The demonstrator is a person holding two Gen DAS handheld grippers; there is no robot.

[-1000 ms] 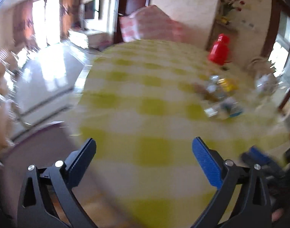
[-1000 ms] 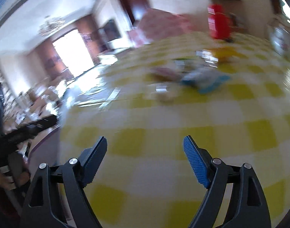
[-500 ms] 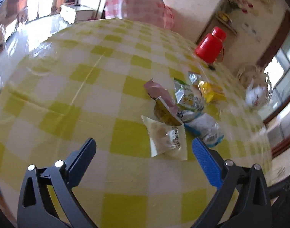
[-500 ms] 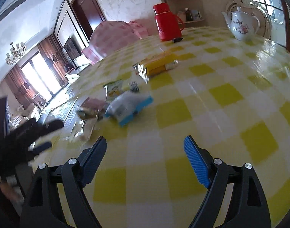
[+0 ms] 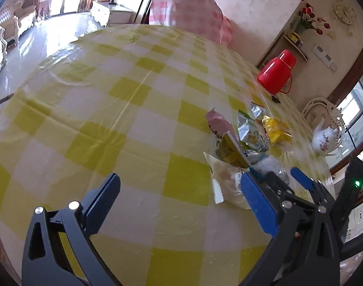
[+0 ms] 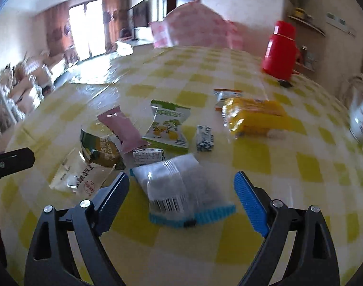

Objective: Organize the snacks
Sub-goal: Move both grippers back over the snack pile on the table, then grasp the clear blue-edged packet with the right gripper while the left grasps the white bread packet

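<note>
Several snack packets lie in a loose pile on the yellow-checked tablecloth [image 6: 252, 157]. My right gripper [image 6: 181, 177] hangs low over a clear packet with a blue edge [image 6: 179, 190]. Its jaws are opening, the packet lies between them and the pads do not press it. Beyond lie a pink wrapper [image 6: 124, 128], a green-and-white pack [image 6: 168, 124], a yellow pack [image 6: 252, 116] and a white pack [image 6: 79, 178]. My left gripper [image 5: 180, 178] stands open over bare cloth, left of the white pack [image 5: 225, 178]. The right gripper [image 5: 286, 176] shows just beyond the left one's right finger.
A red thermos [image 6: 280, 50] stands at the table's far right, with a white teapot [image 5: 324, 138] on a tray nearer the right edge. A pink-checked chair cover [image 5: 193, 12] rises behind the table. The cloth left of the pile is bare; the table edge curves close on the left.
Both views swung from the blurred table edge onto the snack pile. The right gripper closed in on the clear blue-edged packet, which now lies between its fingers. The left gripper has barely shifted lately.
</note>
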